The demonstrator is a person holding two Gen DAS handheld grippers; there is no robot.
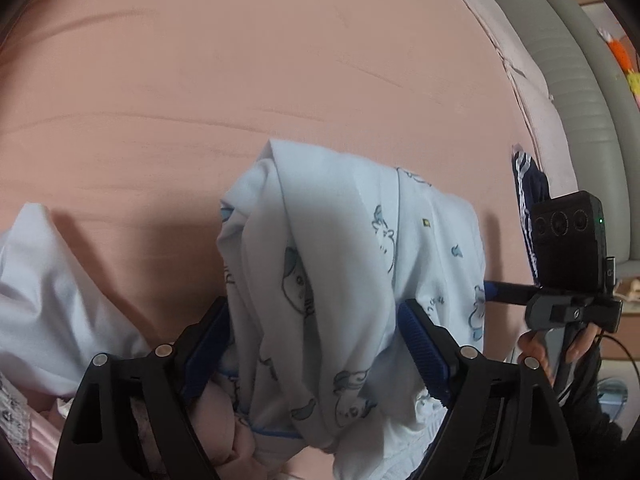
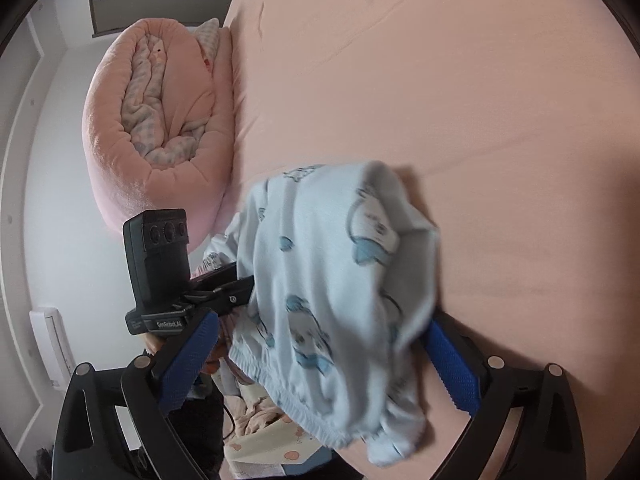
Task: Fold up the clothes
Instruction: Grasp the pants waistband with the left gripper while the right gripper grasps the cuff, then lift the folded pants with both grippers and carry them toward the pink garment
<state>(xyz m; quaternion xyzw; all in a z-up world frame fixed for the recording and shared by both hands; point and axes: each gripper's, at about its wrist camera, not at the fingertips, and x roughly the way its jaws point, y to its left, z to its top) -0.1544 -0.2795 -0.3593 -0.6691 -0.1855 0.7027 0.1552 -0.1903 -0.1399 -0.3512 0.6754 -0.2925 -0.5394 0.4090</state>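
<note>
Now, early in the fold, as I read it: the pale blue printed garment (image 1: 344, 264) hangs bunched over the pink bed (image 1: 240, 80), not yet laid flat. On the left gripper (image 1: 316, 344) the fingers (image 1: 424, 344) stand apart with the cloth draped down between them; I cannot tell whether either pad presses it. On the right gripper (image 2: 320, 356) the fingers (image 2: 452, 360) are spread wide and the same garment (image 2: 332, 280) slumps across the gap, blurred, its elastic hem low at the near edge; nothing looks pinched. Next move, in my judgement: get the cloth down on the bed, spread it, then find two corners or the hem to take hold of before any crease is made. Count: one blue garment in hand, one white piece (image 1: 52, 292) beside it at left, one dark striped item (image 1: 528, 200) near the bed's far edge, one rolled pink quilt (image 2: 156, 120), two grippers.
</note>
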